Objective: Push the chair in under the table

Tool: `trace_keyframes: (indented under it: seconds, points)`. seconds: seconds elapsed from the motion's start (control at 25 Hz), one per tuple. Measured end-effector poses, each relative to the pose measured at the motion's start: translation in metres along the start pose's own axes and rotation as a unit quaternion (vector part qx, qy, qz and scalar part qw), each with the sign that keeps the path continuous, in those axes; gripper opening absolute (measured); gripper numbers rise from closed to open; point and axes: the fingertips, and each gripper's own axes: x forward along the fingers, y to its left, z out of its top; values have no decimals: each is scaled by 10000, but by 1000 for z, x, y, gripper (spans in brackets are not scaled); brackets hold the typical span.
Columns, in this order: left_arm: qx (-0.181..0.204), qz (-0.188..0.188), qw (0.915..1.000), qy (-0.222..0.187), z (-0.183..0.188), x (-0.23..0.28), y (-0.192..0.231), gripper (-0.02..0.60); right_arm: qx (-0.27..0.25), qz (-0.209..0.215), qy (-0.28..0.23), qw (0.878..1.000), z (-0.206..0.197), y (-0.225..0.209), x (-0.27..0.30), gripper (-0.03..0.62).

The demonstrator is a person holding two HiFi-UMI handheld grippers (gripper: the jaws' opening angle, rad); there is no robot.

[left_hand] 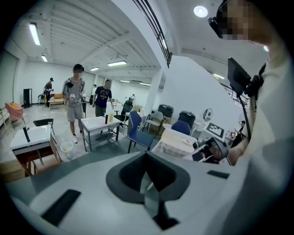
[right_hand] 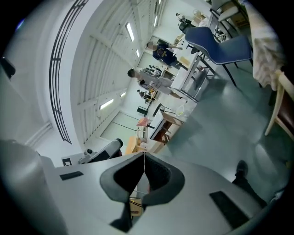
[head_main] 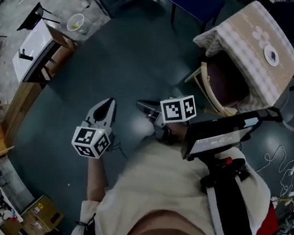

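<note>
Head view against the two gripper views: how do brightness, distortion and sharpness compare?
Head view: dim and fisheye-bent, with the chair shadowed under the table at upper right. Left gripper view: bright, a ceiling lamp glaring, black corners, the left gripper soft up close. Right gripper view: equally bright, steeply tilted, a pale sheen on the floor.

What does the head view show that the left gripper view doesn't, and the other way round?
Only the head view: the wooden chair at the table, and the left gripper from outside. Only the left gripper view: ceiling lights and its own jaws close up, shut on nothing. Both: the table with its plate, the blue chair, and the right gripper.
</note>
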Motion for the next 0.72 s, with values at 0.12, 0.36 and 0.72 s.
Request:
trace_keyframes:
  seconds: [0.12, 0.36, 0.72]
  points:
    - [-52, -97, 9999, -9, 20, 22, 23, 9, -22, -45, -59, 10000, 31, -4, 14, 12]
    - [-137, -510, 9984, 181, 30, 58, 35, 9, 90, -310, -388, 9987, 75, -15, 15, 12]
    - [289, -1123, 9932, 75, 65, 93, 34, 9, 489, -557, -1072, 9915, 101, -28, -4, 12]
